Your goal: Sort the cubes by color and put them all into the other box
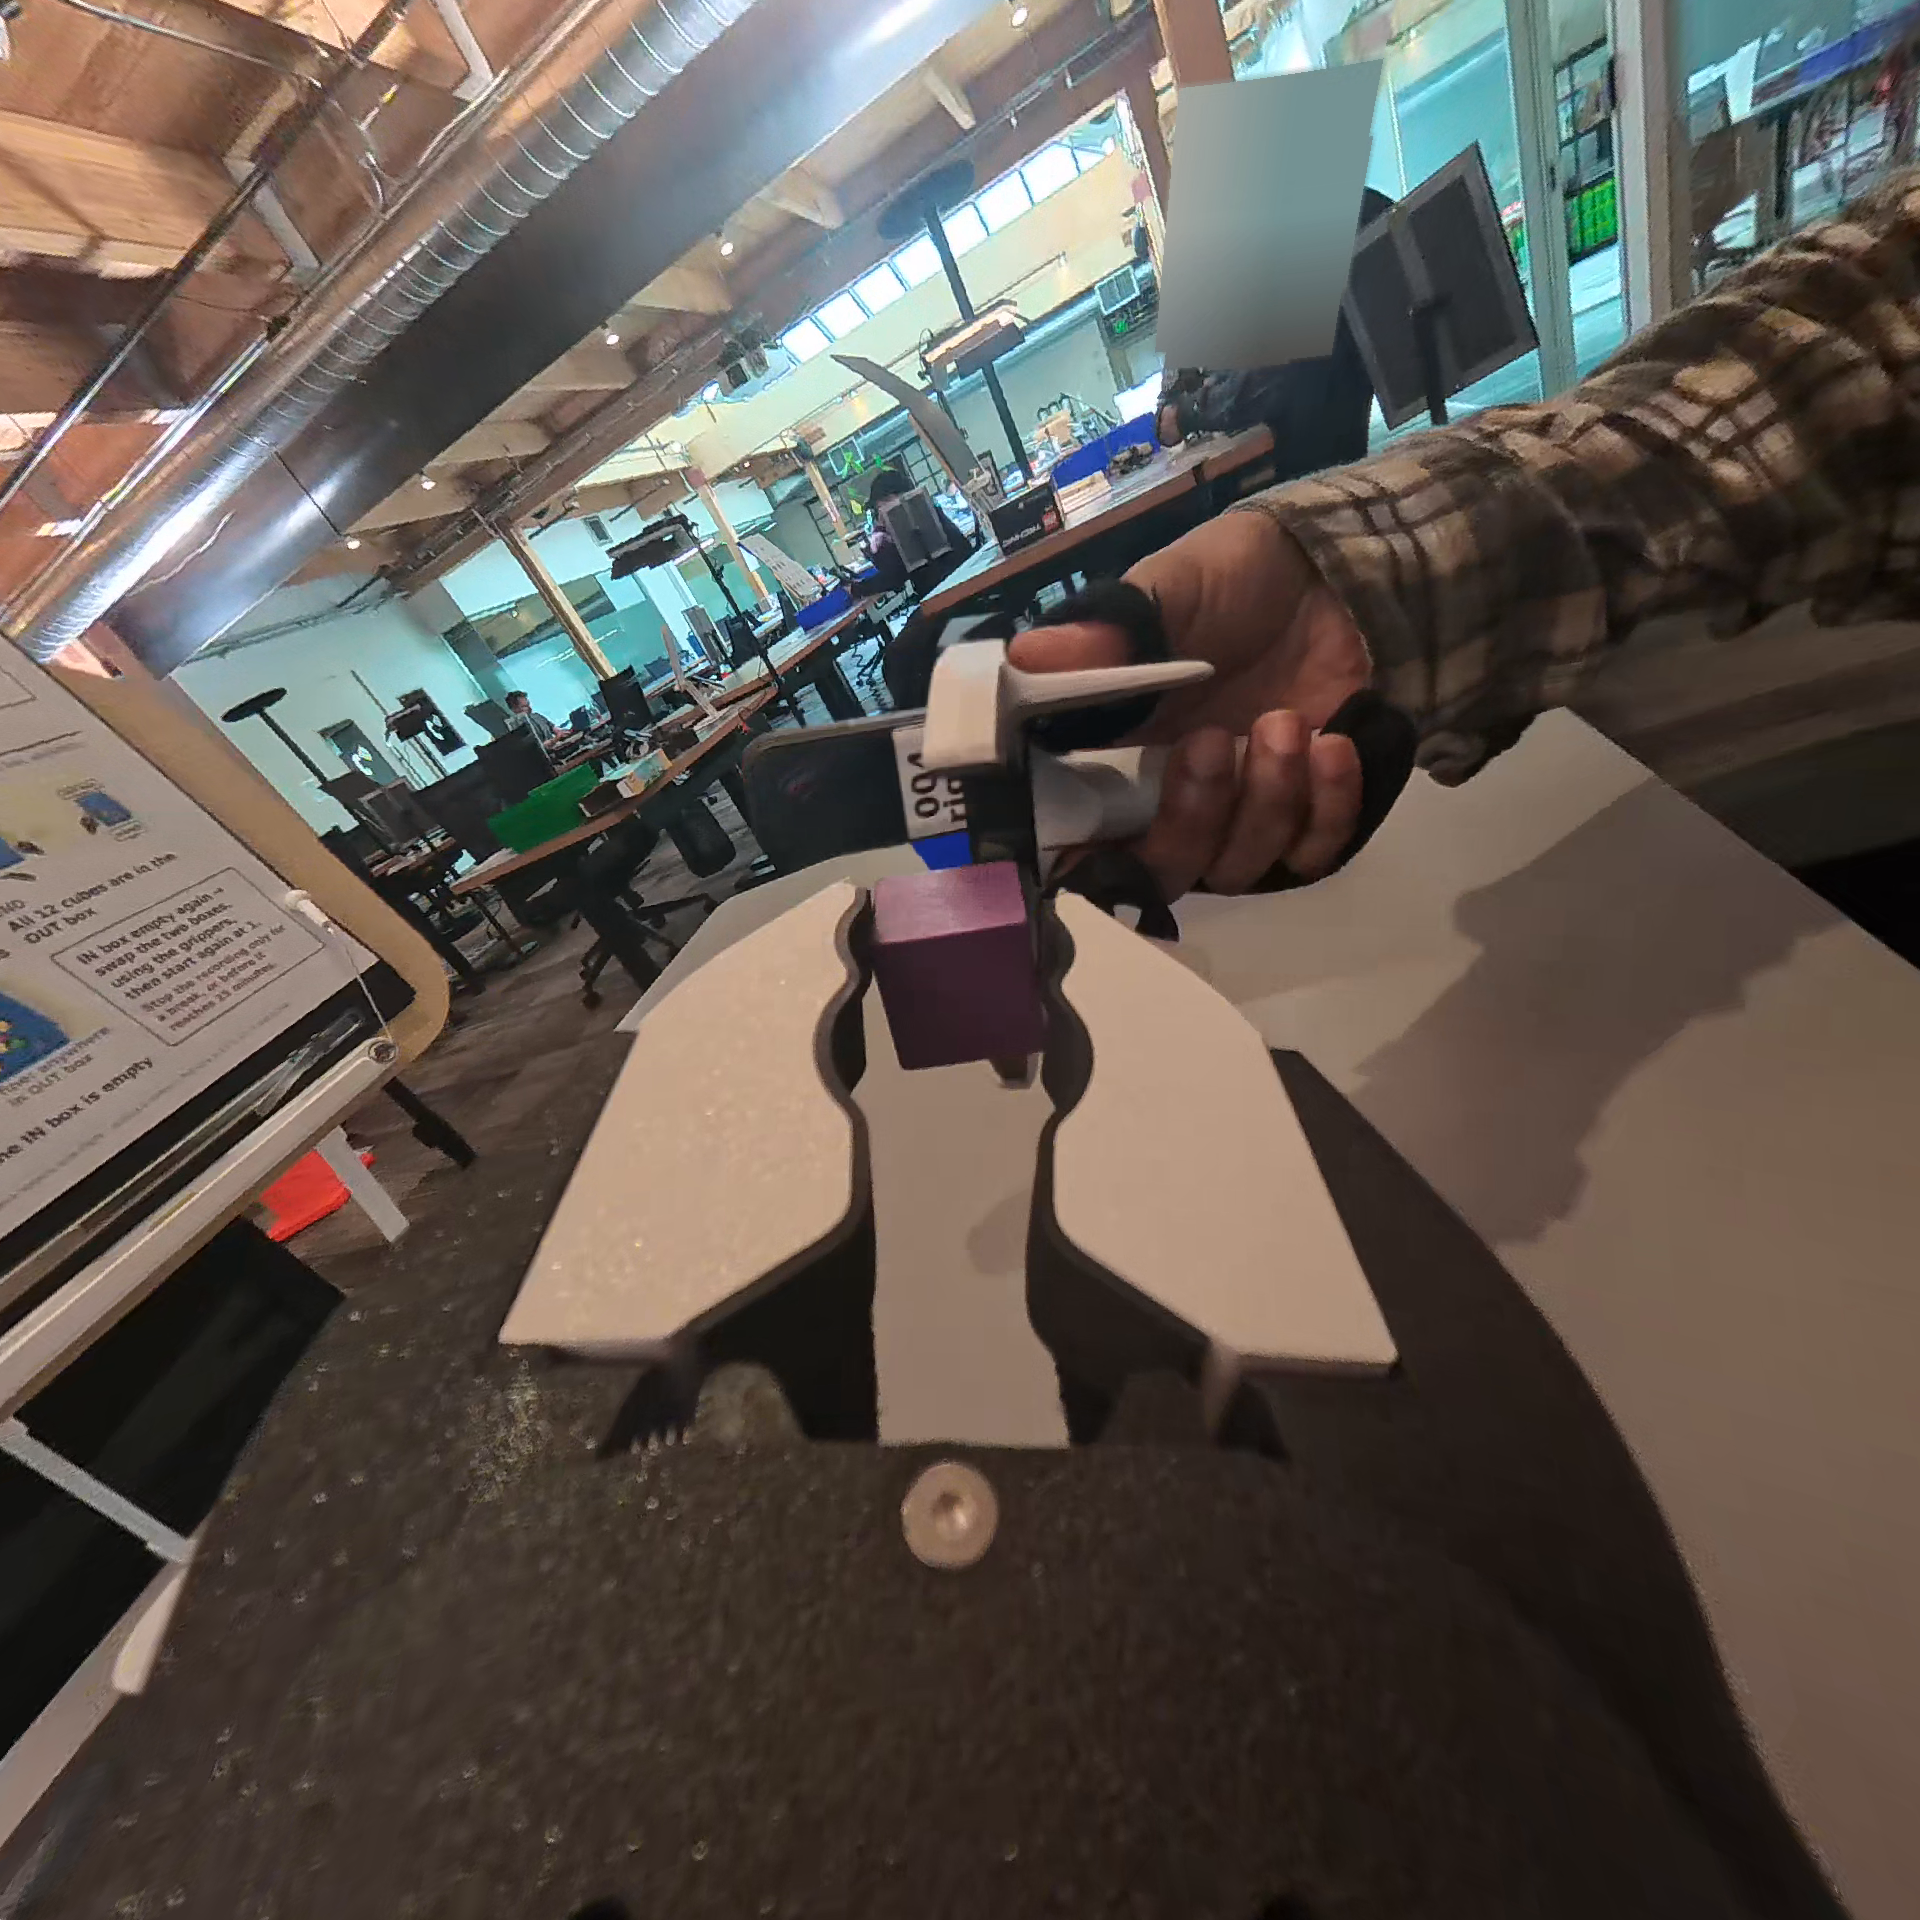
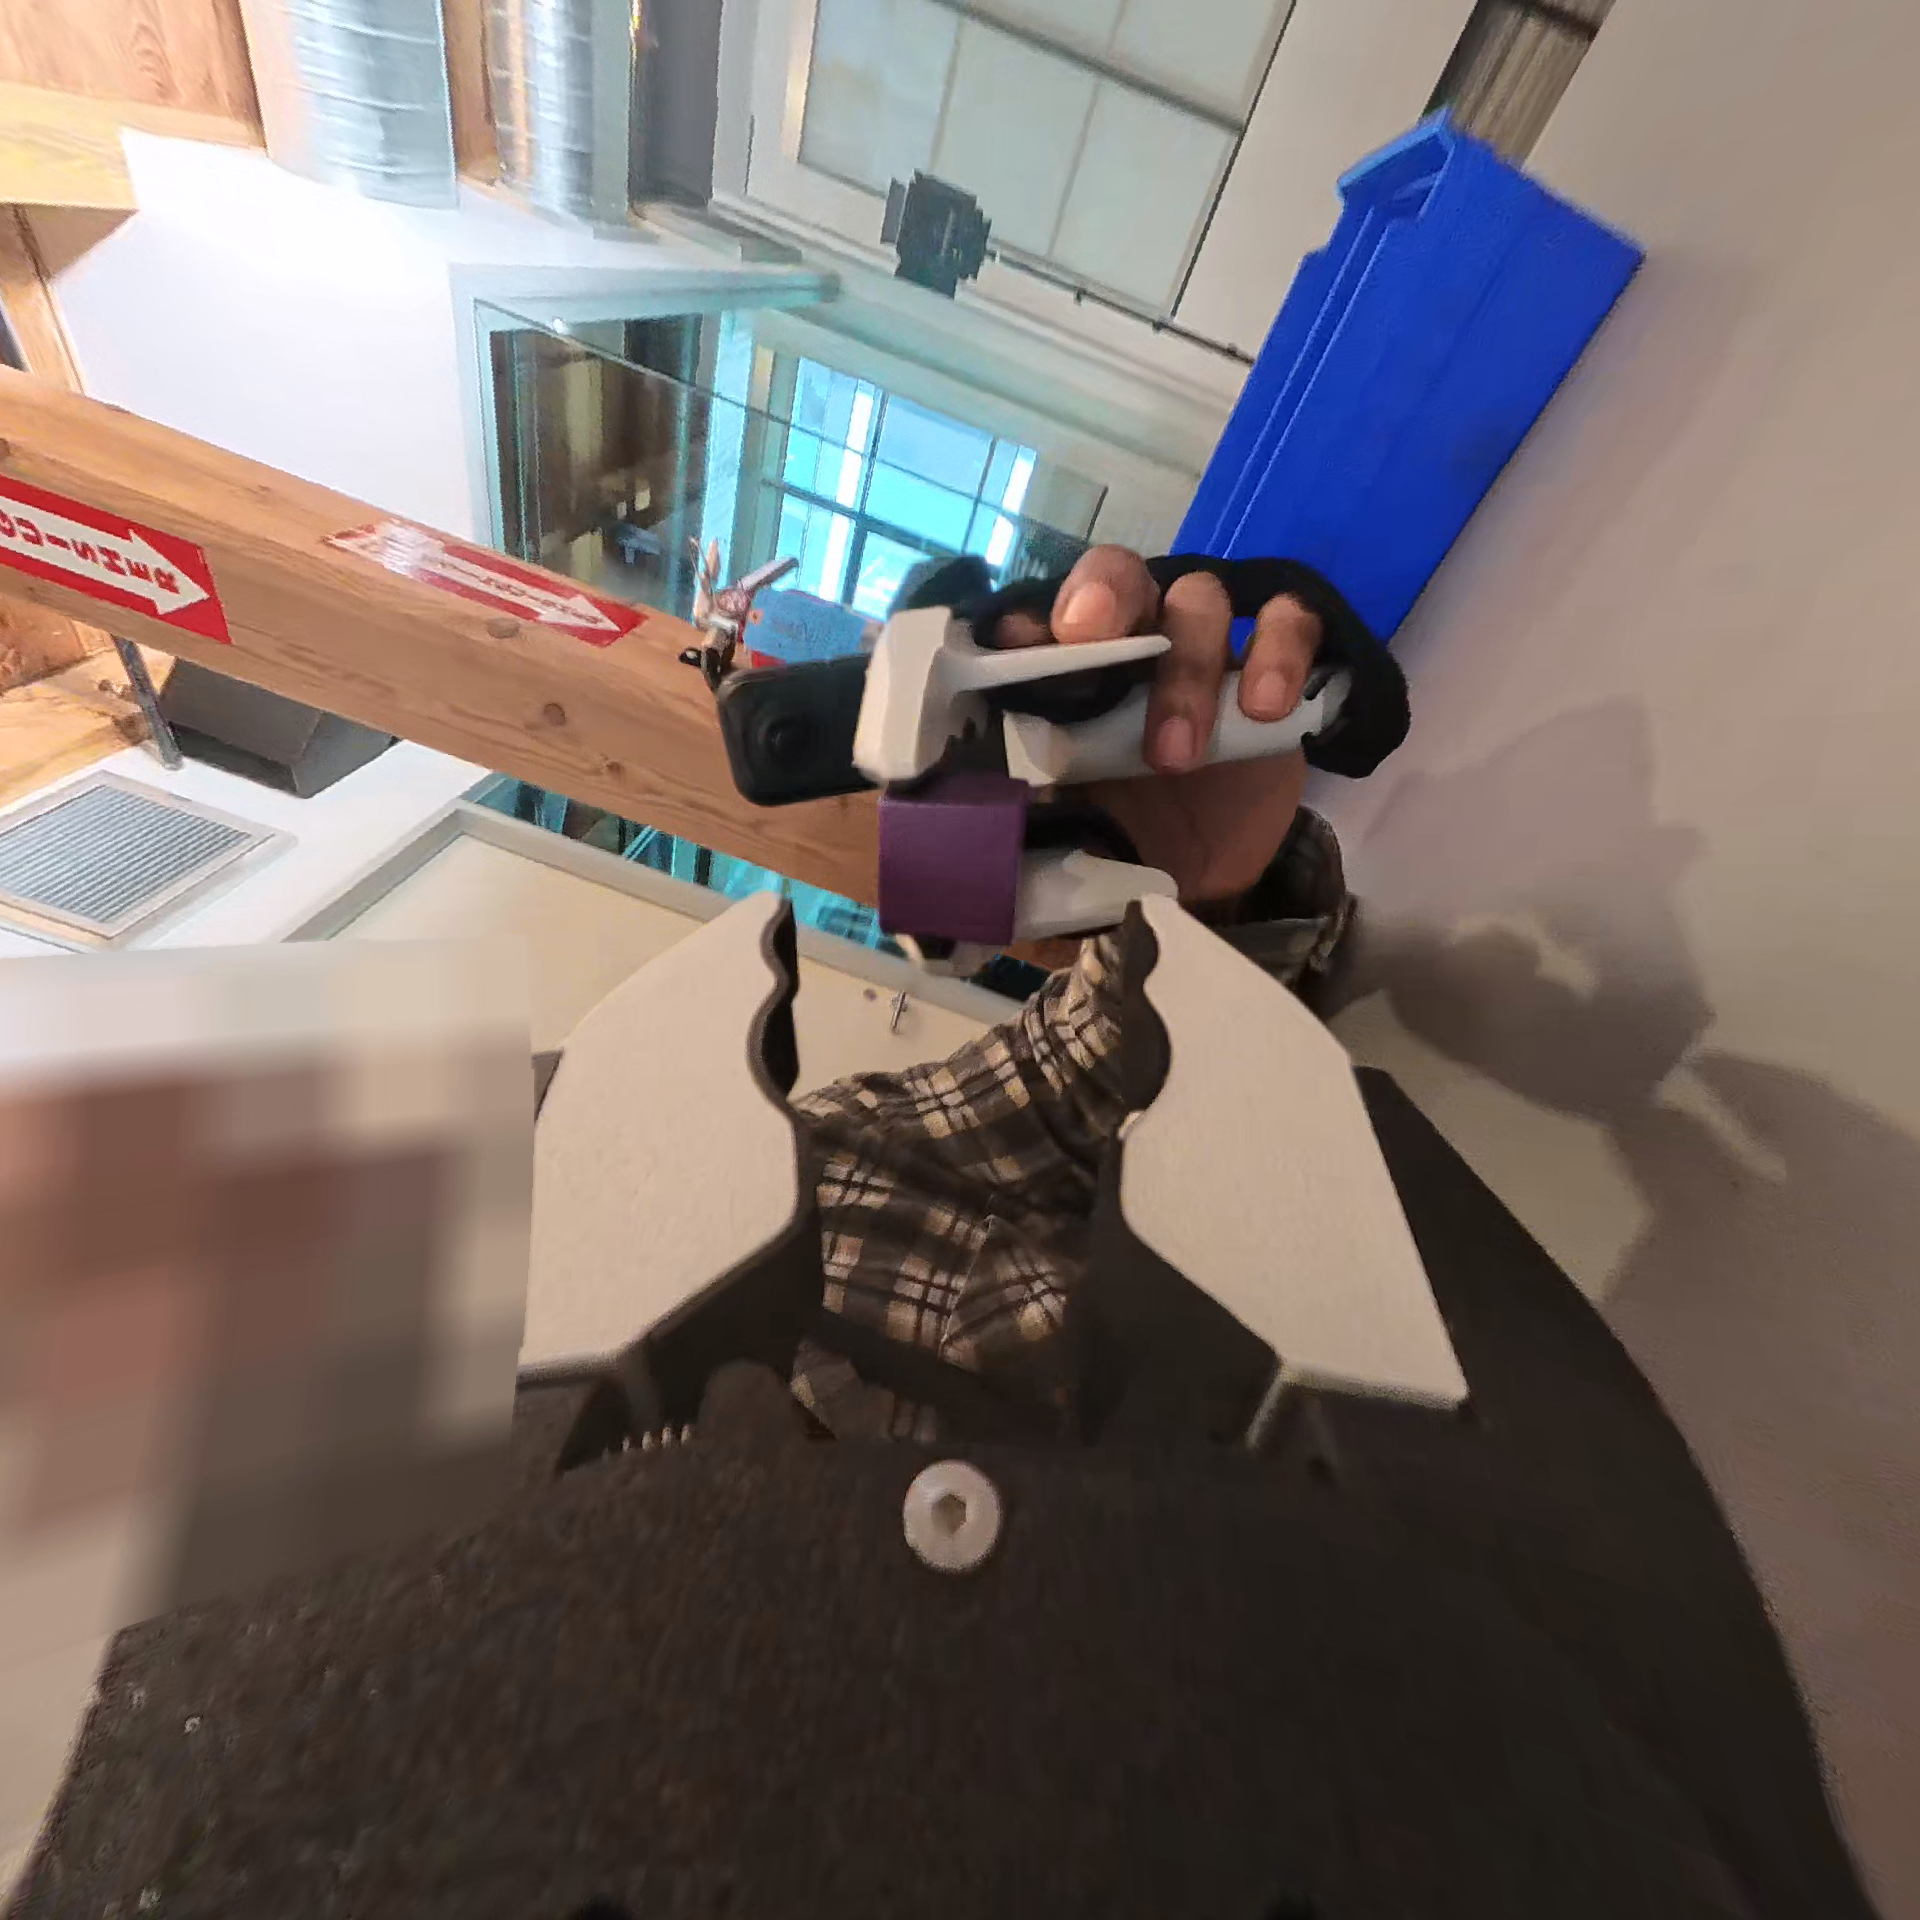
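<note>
A purple cube [image 1: 956, 971] sits between the fingertips of my left gripper [image 1: 951, 925], which is shut on it and holds it in the air above the white table [image 1: 1558, 1039]. My right gripper [image 2: 961, 914] faces the left one, with its jaws wide open and empty. In the right wrist view the purple cube [image 2: 945, 873] hangs just at its fingertips without touching them. A hand holds the right gripper's white body [image 1: 977, 717] just behind the cube. A blue box [image 2: 1403, 416] stands on the table behind; its inside is hidden.
An instruction board [image 1: 156, 935] stands at the table's left edge. A checked sleeve [image 1: 1610, 468] reaches in from the right. A wooden beam [image 2: 416, 623] and office desks with people fill the background.
</note>
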`<control>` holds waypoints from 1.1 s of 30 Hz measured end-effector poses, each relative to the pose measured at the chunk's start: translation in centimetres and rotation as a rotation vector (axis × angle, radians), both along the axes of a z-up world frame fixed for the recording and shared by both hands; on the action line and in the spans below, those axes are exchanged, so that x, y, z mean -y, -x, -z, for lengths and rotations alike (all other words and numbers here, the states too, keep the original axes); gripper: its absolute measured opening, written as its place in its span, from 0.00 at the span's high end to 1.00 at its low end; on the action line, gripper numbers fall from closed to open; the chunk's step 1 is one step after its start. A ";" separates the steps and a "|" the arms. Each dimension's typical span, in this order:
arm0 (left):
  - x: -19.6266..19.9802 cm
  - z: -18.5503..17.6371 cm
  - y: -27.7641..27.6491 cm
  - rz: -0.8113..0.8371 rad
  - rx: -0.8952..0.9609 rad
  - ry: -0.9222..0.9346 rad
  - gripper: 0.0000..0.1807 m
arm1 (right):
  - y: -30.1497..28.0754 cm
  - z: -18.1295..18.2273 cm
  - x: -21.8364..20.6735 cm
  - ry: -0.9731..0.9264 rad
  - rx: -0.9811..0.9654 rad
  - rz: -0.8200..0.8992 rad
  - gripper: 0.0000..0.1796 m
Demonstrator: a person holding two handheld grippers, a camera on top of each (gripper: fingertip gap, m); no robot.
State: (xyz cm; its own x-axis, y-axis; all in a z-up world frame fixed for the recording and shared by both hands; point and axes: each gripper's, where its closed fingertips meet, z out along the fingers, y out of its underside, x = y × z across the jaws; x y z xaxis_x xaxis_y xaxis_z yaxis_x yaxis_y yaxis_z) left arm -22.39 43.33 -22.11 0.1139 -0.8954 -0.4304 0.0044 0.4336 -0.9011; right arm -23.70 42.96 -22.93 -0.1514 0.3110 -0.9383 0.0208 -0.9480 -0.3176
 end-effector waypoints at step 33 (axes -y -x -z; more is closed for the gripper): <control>-0.6 4.0 -0.7 -0.056 -0.042 0.370 0.59 | -52.4 9.9 5.5 0.081 1.595 0.532 0.84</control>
